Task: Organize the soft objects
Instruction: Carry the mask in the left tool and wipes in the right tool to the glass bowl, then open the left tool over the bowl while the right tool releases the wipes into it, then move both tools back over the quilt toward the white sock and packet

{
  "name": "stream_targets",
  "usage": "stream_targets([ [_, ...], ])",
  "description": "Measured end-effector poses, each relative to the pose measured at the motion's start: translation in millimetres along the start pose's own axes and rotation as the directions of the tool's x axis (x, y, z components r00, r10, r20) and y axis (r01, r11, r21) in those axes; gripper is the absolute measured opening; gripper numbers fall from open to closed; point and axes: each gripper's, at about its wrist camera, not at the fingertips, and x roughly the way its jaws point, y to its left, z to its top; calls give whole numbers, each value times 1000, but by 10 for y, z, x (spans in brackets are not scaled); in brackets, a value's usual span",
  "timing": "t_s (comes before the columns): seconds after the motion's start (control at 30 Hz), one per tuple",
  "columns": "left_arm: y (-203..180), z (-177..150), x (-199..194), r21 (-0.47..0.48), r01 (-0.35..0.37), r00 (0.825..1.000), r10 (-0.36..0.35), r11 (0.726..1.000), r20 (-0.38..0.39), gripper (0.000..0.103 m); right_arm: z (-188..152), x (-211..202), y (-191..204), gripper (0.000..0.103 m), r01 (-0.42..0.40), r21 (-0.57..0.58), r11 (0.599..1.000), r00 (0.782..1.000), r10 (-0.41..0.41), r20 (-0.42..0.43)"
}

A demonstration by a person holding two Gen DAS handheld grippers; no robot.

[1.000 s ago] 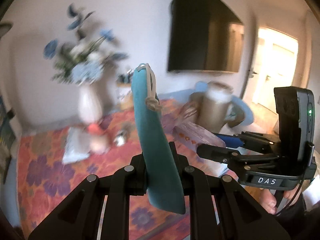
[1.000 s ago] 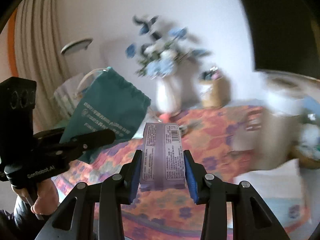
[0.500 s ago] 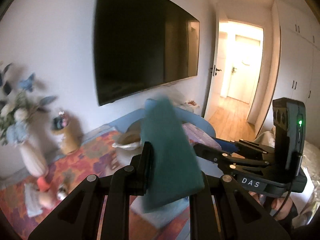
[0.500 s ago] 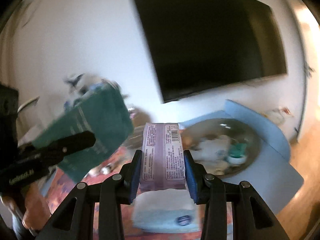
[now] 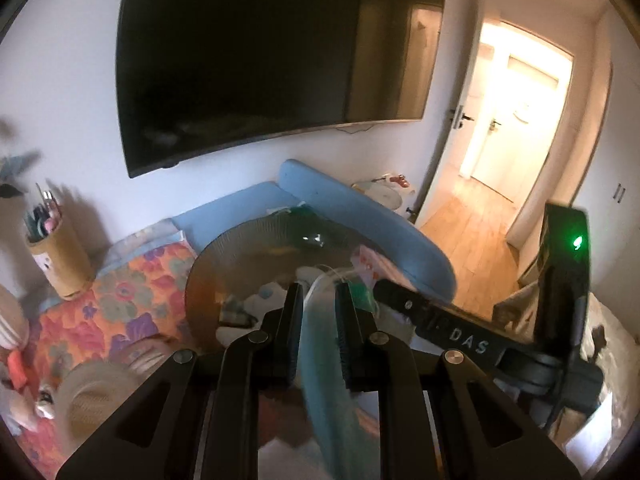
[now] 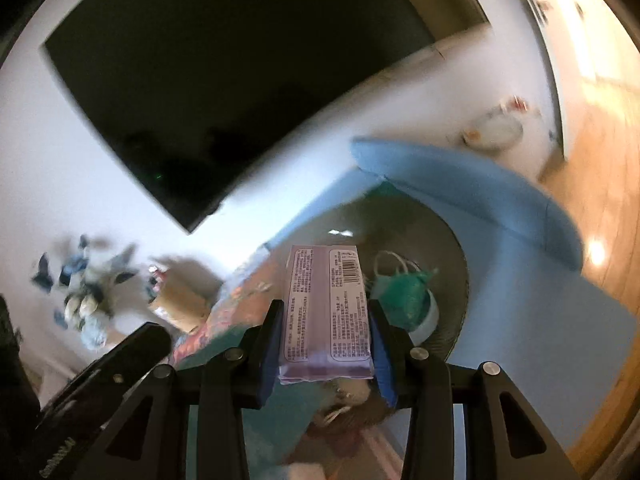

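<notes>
both grippers have swung off the flowered end of the table and now hang over the round brown basket [image 5: 216, 276] near the table's blue far corner; a second ago the flower vase filled both views, now the basket does. the left gripper [image 5: 318, 312] has its fingers [image 5: 291, 320] narrow and clamped on the teal pouch [image 5: 332, 384], which hangs blurred below them, over the basket's near rim. the right gripper [image 6: 325, 328] has its fingers [image 6: 382, 344] closed on the sides of the purple tissue pack [image 6: 326, 312], label side up, held above the basket's middle. inside the basket lie a green drawstring bag [image 6: 404, 292] with white cord and some pale soft things too blurred to name. the carry looks done, so i judge the next step is the drop: lower each item inside the rim and open. the limp pouch may drape over the rim if let go too early.
</notes>
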Motion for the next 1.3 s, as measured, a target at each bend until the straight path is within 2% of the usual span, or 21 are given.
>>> stream_targets([
  [0.1, -44, 51, 151, 6, -19, 1000, 19, 1000, 5, 14, 44, 209, -205, 41, 26, 43, 999, 998, -23, -50],
  [0.17, -106, 43, 229, 31, -71, 997, 71, 997, 3, 33, 54, 303, -318, 46, 33, 81, 996, 995, -25, -95],
  [0.2, -122, 56, 250, 38, -89, 996, 88, 995, 8, 40, 54, 308, -354, 48, 23, 96, 995, 996, -14, -92],
  [0.23, -137, 48, 251, 43, -95, 995, 95, 995, 14, 41, 45, 281, -381, 56, 14, 101, 995, 997, -6, -79],
  [0.27, -166, 34, 230, 46, -80, 997, 80, 996, 14, 41, 41, 273, -376, 63, 14, 95, 995, 998, -7, -70],
  [0.43, -224, 26, 97, 48, -12, 1000, 11, 999, 12, 44, 11, 53, -266, 64, 32, 18, 999, 999, -31, -17],
  [0.67, -276, -39, -615, 60, 63, 993, -69, 996, 100, 47, -112, -407, 70, 64, 11, -64, 998, 999, -8, 48],
  [0.7, -254, -49, -699, 53, 74, 991, -79, 996, 104, 51, -154, -483, 127, 64, -8, -68, 998, 998, 11, 55],
  [0.73, -209, -76, -824, 45, 86, 990, -90, 995, 111, 67, -203, -552, 190, 66, -21, -72, 997, 998, 25, 59],
  [0.8, -81, -156, -1114, 27, 95, 985, -98, 995, 144, 90, -291, -654, 291, 71, -35, -83, 996, 997, 41, 64],
  [0.9, 198, -338, -1580, -5, 95, 974, -92, 995, 208, 91, -489, -813, 493, 76, -74, -113, 991, 993, 83, 78],
  [1.03, 632, -645, -2116, -53, -15, 968, 28, 998, 249, 91, -803, -938, 832, 78, -128, -172, 977, 988, 141, 66],
  [1.1, 909, -818, -2326, -91, -107, 962, 126, 990, 243, 96, -1004, -970, 1086, 82, -164, -228, 960, 983, 179, 45],
  [1.13, 1061, -902, -2415, -120, -164, 954, 188, 979, 234, 98, -1088, -971, 1202, 84, -183, -253, 950, 979, 198, 35],
  [1.17, 1278, -1033, -2530, -168, -232, 936, 267, 958, 228, 98, -1162, -965, 1301, 85, -201, -274, 940, 976, 216, 25],
  [1.23, 1639, -1233, -2669, -241, -293, 919, 342, 925, 195, 98, -1367, -916, 1593, 86, -243, -332, 911, 968, 252, -18],
  [1.3, 1991, -1430, -2746, -312, -325, 910, 385, 893, 155, 98, -1622, -784, 1942, 86, -282, -405, 870, 959, 272, -82],
])
